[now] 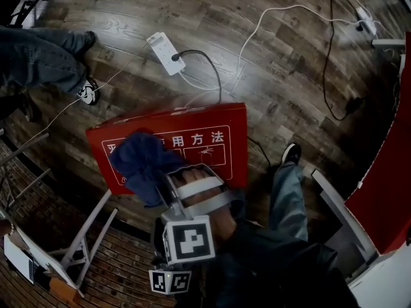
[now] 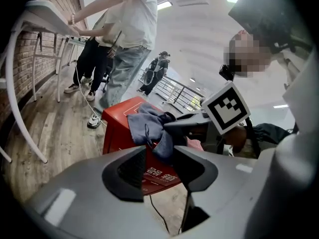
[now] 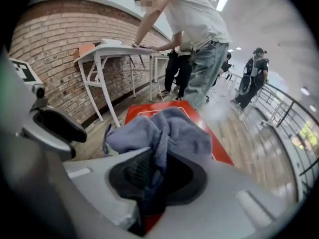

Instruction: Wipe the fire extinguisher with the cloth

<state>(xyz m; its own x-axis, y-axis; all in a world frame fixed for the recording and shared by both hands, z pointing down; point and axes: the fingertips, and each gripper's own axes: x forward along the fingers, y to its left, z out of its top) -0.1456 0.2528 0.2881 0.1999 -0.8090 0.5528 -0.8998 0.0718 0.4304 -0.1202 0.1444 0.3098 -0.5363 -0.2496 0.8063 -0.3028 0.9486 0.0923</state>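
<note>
A red fire extinguisher box (image 1: 212, 124) with white print lies flat on the wooden floor. A crumpled blue cloth (image 1: 142, 162) rests on its left part, and my right gripper (image 1: 164, 183) is shut on it. In the right gripper view the cloth (image 3: 164, 133) bunches up between the jaws of the right gripper (image 3: 158, 176), over the red box (image 3: 174, 108). My left gripper (image 2: 159, 171) hovers just behind, open with nothing between its jaws; through the gap I see the box (image 2: 124, 128) and the cloth (image 2: 149, 123). In the head view only its marker cube (image 1: 170, 281) shows.
A white power strip (image 1: 166, 53) and several cables lie on the floor beyond the box. A bystander's legs (image 1: 45, 56) are at the left. White table legs (image 1: 77, 242) stand along the brick wall at lower left. A red and white cabinet (image 1: 385, 197) is at the right.
</note>
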